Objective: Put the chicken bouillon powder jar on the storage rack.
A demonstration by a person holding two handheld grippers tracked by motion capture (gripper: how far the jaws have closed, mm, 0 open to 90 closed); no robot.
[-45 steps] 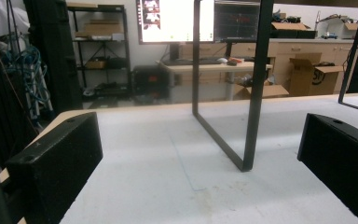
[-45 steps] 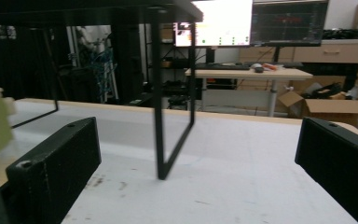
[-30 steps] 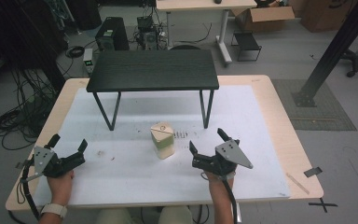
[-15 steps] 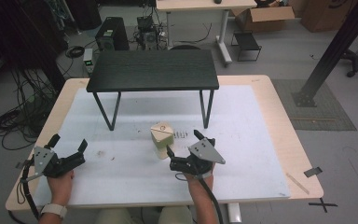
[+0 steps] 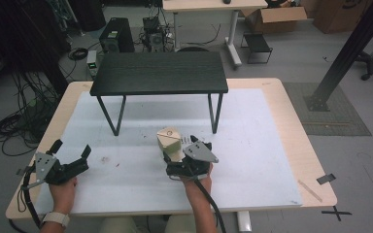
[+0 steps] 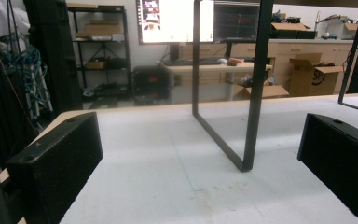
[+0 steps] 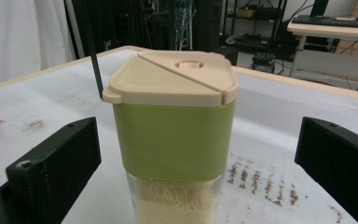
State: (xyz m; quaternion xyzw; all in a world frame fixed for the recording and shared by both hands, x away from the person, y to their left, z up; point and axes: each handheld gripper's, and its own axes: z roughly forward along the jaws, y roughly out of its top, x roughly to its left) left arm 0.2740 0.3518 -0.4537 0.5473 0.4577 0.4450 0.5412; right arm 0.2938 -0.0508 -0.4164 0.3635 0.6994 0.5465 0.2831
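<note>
A person sits at a light wooden table covered by a white mat, holding a two-jaw gripper in each hand. Near the middle of the mat, just in front of a small black side table that stands on it, is an upright container with a beige lid, a green band around its upper body and a clear lower part. In the right gripper view the container stands between the two black jaws, which are spread wide with open space on both sides of it, so nothing is held yet. Pale fine grains fill the clear lower section, and a few brown specks lie scattered on the mat beside it. The right gripper sits just behind the container on the person's side, reaching toward it. The left gripper rests well apart near the left edge of the mat, its jaws also wide open and empty; its own view looks past them at a black metal leg of the side table. The container looks like rigid plastic, smooth and probably somewhat slippery, with moderate weight set low because of the grains. The lid appears to have a hinged flap with a small round spout, so squeezing or lifting by the lid could pop it open. The safest hold seems to be across the flat sides at the green band, keeping it upright.
</note>
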